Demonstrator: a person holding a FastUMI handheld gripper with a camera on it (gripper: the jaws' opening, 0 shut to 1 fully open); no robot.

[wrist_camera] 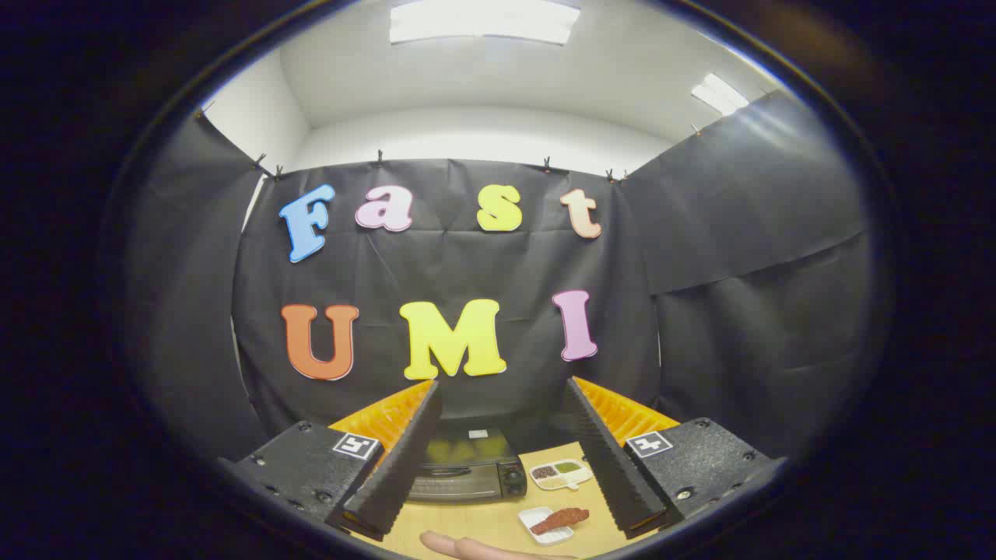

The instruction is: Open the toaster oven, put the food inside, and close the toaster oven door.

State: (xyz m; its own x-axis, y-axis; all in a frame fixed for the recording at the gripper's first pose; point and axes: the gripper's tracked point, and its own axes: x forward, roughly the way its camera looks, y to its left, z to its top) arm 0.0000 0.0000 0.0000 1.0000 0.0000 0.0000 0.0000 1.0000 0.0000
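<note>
Gripper [498, 408] spread wide and empty, high above the shut toaster oven [467, 470], so could easily clip the food [560, 519] or seasoning dish [562, 473] dropping toward the door

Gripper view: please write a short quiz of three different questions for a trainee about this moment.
1. True or false: the toaster oven door is shut.
2. Which holds the reddish food?
A. the small white dish
B. the divided dish
C. the oven
3. Fill in: the gripper fingers stand ____, holding nothing.

Key
1. True. The door is up, with its handle across the front, and the oven sits on the wooden table beyond the fingers.
2. A. This dish lies nearer than the divided dish, beside the oven.
3. Open. A hand rests on the table below the fingers.
</note>
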